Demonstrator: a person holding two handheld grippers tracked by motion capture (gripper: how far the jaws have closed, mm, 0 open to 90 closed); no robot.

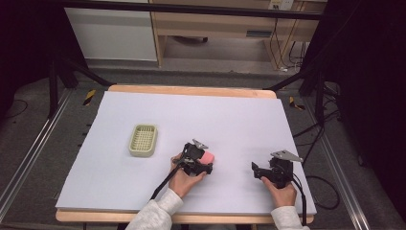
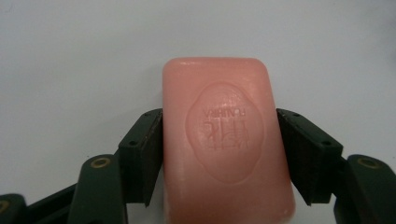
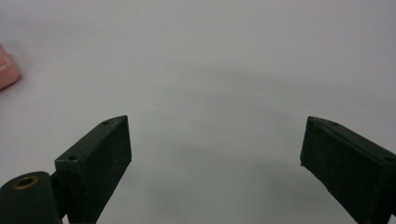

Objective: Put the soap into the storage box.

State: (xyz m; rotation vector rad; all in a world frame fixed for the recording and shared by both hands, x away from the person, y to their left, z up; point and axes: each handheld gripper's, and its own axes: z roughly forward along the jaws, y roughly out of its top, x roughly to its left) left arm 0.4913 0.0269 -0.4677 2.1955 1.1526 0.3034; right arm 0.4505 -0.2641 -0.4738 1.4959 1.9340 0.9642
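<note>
While the pink soap bar (image 2: 226,140) is sitting low and centre in the high view on the white surface (image 1: 239,120), the left hand-held gripper (image 1: 203,160) is closing its jaws against both long sides. Grasp appears made; lifting and carrying to the green basket (image 1: 143,140), centre left, are judged outstanding. The right hand-held gripper (image 1: 258,171) is resting wide apart, holding nothing, lower right.

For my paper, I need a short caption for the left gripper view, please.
Left gripper with both jaws closed on the long sides of a pink soap bar, above the pale table cover.
</note>
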